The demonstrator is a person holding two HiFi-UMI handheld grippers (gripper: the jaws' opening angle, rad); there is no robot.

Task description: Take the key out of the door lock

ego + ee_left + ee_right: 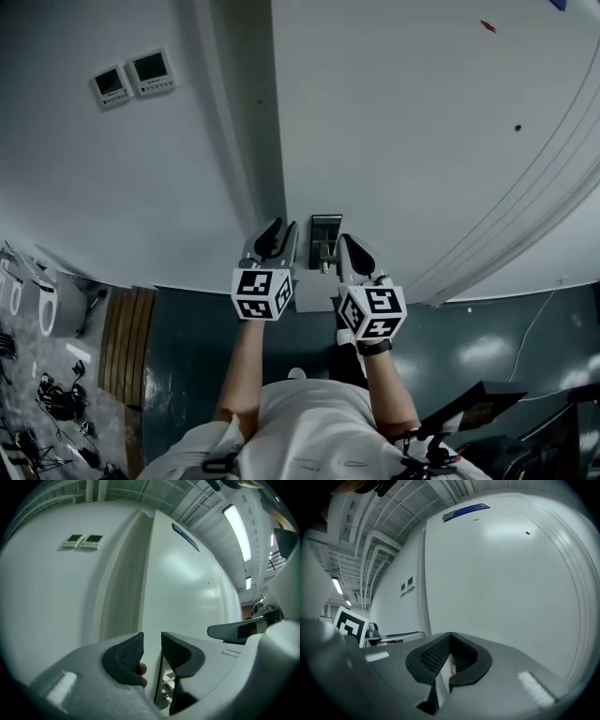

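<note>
Left gripper (152, 644) narrowly parted, only door (403, 131) edge showing through; right gripper (451, 644) pinched closed. Lock (325, 240) sits between them, key too small to tell. Bare wall (112, 178) left.

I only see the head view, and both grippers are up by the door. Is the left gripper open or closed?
Observer: Open. The left gripper view shows the left gripper with a narrow gap between its jaws, lined up with the edge of the door.
Operator: And the right one?
Observer: The right gripper has its jaw tips touching. I can't tell whether it holds anything.
Operator: What's up above the door?
Observer: A long lit lamp on the ceiling.
</note>
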